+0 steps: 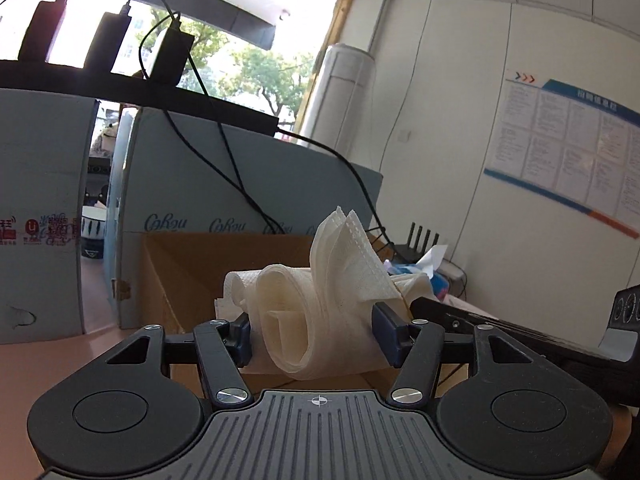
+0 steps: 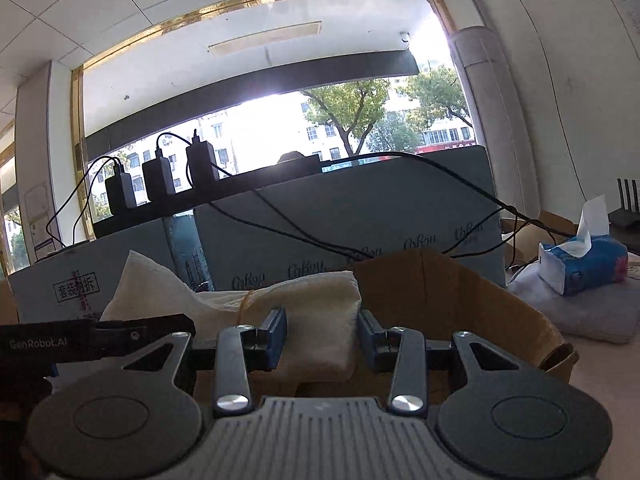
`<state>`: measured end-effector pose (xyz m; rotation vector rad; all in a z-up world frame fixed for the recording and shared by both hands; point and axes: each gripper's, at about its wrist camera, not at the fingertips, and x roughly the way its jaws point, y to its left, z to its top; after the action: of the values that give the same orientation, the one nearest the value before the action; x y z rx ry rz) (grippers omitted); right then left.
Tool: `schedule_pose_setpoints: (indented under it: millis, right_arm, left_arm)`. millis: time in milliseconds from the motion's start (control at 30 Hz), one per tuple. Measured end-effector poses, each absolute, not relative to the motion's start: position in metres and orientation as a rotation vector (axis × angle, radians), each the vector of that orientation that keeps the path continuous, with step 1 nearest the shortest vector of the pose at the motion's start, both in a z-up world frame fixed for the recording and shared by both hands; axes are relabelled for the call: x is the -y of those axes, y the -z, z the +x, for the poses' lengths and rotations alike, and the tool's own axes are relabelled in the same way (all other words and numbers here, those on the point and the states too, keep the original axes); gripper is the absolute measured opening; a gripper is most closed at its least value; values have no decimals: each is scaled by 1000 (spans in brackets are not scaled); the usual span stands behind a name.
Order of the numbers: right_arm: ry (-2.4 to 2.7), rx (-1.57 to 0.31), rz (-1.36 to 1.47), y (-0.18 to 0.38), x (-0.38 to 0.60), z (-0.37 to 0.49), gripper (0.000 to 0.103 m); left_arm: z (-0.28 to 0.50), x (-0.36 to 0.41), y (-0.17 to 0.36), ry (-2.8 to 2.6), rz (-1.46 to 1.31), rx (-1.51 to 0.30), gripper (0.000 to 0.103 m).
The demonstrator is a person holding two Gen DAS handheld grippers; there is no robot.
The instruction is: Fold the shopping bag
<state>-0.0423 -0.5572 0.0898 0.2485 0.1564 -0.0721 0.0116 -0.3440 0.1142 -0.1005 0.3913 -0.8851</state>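
Bright daylight pours through the big window, trees and pale buildings outside. Below the window, grey-blue panels carry a black shelf with three chargers. Right of the window stands a white column, then a white wall with a blue-edged notice board.

Both tongs point nearly level, side by side. The left tongs stand fairly wide, their blue pads flanking a white roll. The right tongs are narrower, pads beside the same bundle.
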Motion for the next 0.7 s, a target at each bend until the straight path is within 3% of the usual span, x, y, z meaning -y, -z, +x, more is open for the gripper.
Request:
schedule_pose_setpoints:
  millis: [33,100,133,200,333,400,567,700]
  right_arm:
    - [76,-168,236,-89,556,-37,42]
    - [91,-191,205,-87,553,-26,42]
    - [103,-199,184,-87,550,-26,43]
    - [125,-214,145,-86,543,-24,57]
    - [149,-197,100,-87,528,-35,69]
    - [147,-173,102,-91,519,-42,82]
    - [94,-119,68,-103,490,-62,95]
    - [84,-74,-9,-111,455,-77,98]
  left_arm:
    - [12,348,-113,873,-72,-394,70]
    - [9,352,-109,850,-27,-384,89]
    - [7,351,-108,847,-19,-370,92]
    - [2,350,-106,846,-8,-339,100]
    - [-6,338,-105,824,-25,-290,103]
    - [-10,326,-105,813,-59,-263,103]
    - [-14,289,-105,787,-175,-193,103]
    - [-17,248,-99,759,-279,-159,103]
